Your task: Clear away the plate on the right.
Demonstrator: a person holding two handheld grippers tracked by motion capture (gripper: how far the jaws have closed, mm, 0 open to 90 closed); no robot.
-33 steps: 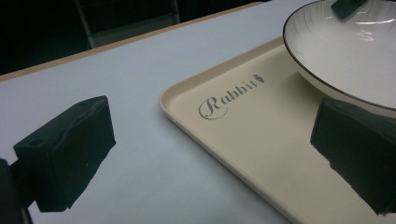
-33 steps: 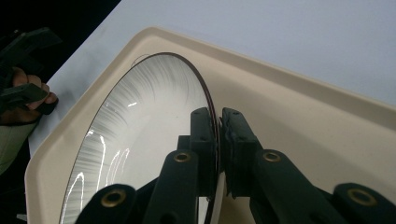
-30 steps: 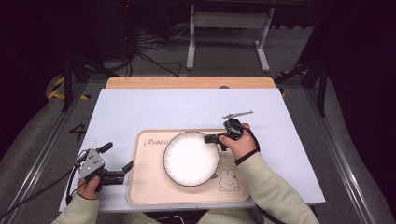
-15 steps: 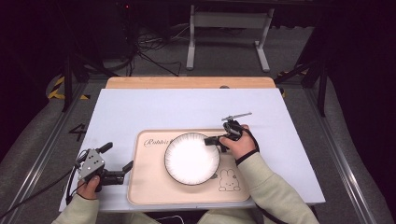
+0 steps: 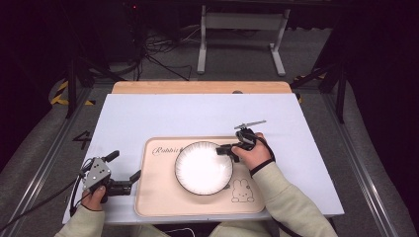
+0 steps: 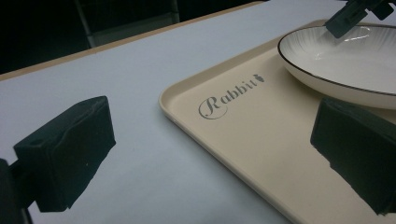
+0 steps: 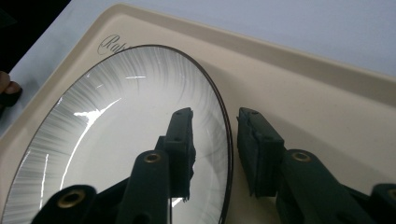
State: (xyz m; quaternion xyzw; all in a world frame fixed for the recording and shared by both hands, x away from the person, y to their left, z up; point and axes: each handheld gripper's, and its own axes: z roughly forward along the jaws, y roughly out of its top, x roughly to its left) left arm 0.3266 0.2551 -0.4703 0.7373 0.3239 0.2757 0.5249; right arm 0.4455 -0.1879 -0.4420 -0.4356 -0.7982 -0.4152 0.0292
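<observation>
Right gripper view: right gripper [image 7: 215, 149] jaws parted astride plate [image 7: 116, 135] rim | plate on tray [image 7: 327, 112], bench | glazed, stiff, slippery, breakable: pinch rim | left gripper [image 5: 129, 180] released.

White-topped table [image 5: 163, 116] with a wooden far edge; a beige tray [image 5: 163, 197] lies directly on it, at the near middle.

The plate [image 7: 116, 140] runs off the right gripper view at 7 o'clock; tray [image 7: 327, 93] lettering there reads partly, rim-hidden
</observation>
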